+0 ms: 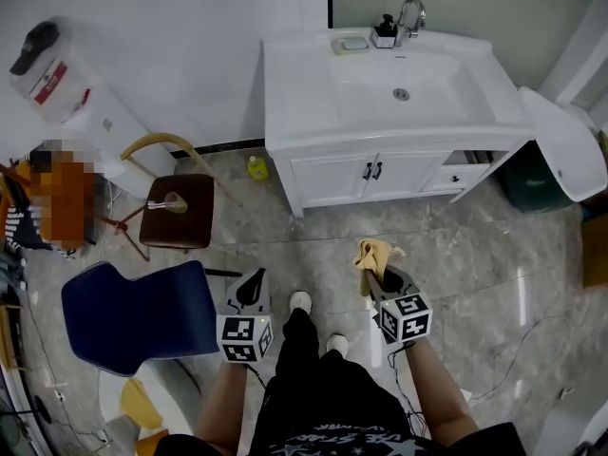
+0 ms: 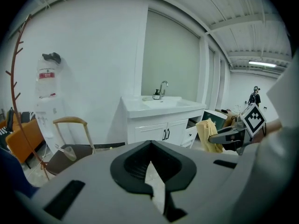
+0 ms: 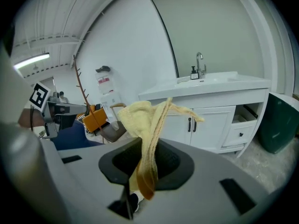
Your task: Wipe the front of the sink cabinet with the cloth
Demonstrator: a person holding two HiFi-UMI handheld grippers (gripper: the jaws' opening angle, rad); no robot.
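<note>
The right tool is clamped on the yellow cloth, which bunches up above the jaws and droops between them. The left tool has its jaws together with nothing in them (it looks idle). Both hang low before the person, well apart from the sink cabinet, which lies straight ahead across the floor. Its white front runs left to right. The right tool seems the nearer, so the cloth likely has to travel forward.
</note>
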